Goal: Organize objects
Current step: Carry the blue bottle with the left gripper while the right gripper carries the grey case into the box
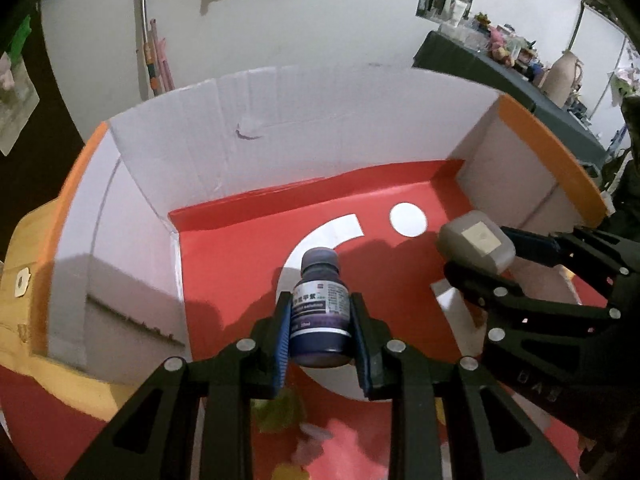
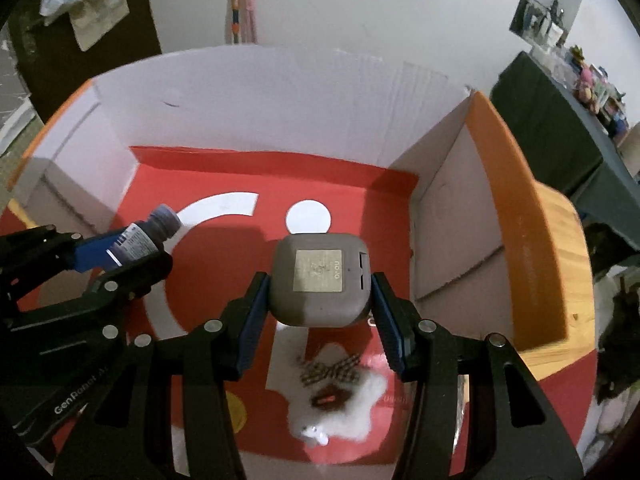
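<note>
- The left gripper (image 1: 320, 332) is clenching a small dark bottle (image 1: 320, 312) over an open box (image 1: 248, 120); its blue fingers (image 1: 282, 340) are pressing the labelled sides, and the bottle's long axis is running forward along the fingers, cap leading.
- The right gripper (image 2: 320, 300) is gripping a grey, rounded-square case (image 2: 322, 280) between its blue fingers (image 2: 254, 320); the case's flat labelled face is turning up toward the camera, and it is hanging over the box's red floor (image 2: 224, 176).
- Both items are being held inside the box walls, above the red floor and its white markings; neither appears to be resting on it yet, though height above the floor is hard to judge from these views.
- The grippers are working side by side: in the left view the case (image 1: 476, 244) is sitting to the right of the bottle and a little further in; in the right view the bottle (image 2: 140, 238) is angling in from the left, cap pointing toward the back wall.
- The deciding relation, as a judgement: each item is lying straight ahead of its own fingers with bare floor beneath, so a set-down calls for lowering rather than reaching; the right gripper is looking the deeper of the two.
- A white fluffy item with a checked bow (image 2: 336, 396) is lying on the floor near the front edge, below the case; the case should be kept off it.
</note>
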